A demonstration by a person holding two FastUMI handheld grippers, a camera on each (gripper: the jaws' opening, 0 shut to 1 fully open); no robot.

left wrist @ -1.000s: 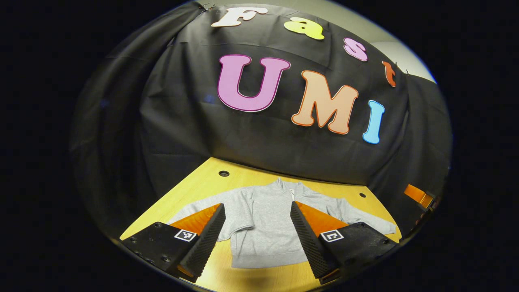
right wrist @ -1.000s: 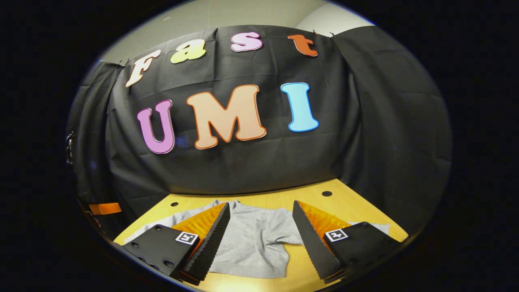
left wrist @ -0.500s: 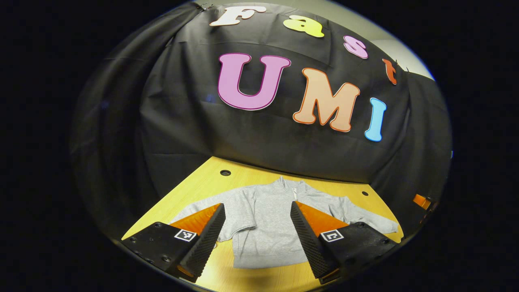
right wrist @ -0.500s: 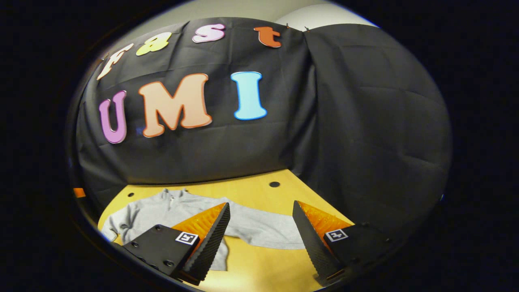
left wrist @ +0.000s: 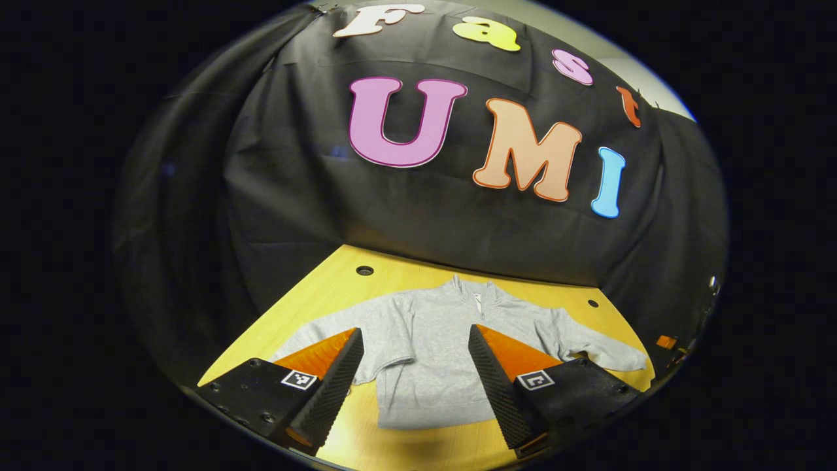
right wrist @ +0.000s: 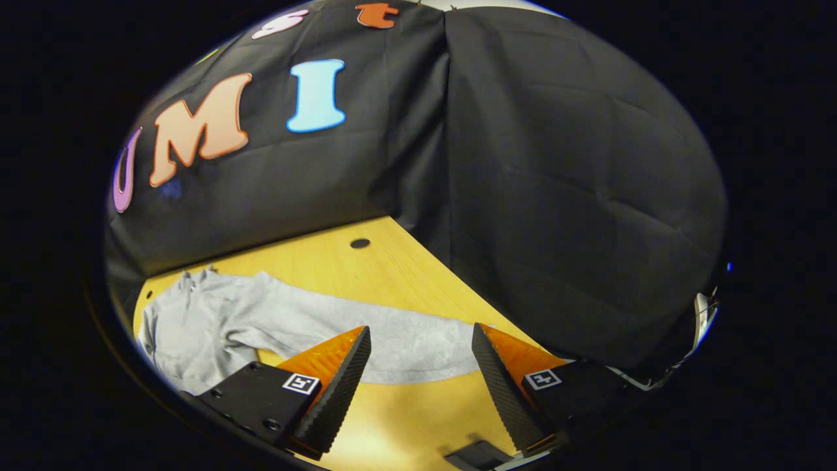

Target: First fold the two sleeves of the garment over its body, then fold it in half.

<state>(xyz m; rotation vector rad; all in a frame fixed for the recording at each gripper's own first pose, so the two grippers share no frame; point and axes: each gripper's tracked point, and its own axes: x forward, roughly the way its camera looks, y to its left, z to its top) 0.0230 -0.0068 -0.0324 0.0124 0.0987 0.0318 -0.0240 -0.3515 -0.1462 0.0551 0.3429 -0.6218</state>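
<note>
Both sleeves lie spread on the worktop (left wrist: 314, 294), unfolded. My right fingers (right wrist: 418, 379), apart, hover over the garment's (left wrist: 431, 347) right sleeve (right wrist: 392, 340); left fingers (left wrist: 415, 379) apart too. Next: pinch that cuff.

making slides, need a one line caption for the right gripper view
Open right gripper poised above the outstretched sleeve of a grey sweatshirt lying flat on the wooden table.

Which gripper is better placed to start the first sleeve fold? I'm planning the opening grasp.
Probably the right gripper: it's open with the sleeve end lying between its fingers. The left gripper, also open, faces the grey garment's body, not a sleeve.
</note>
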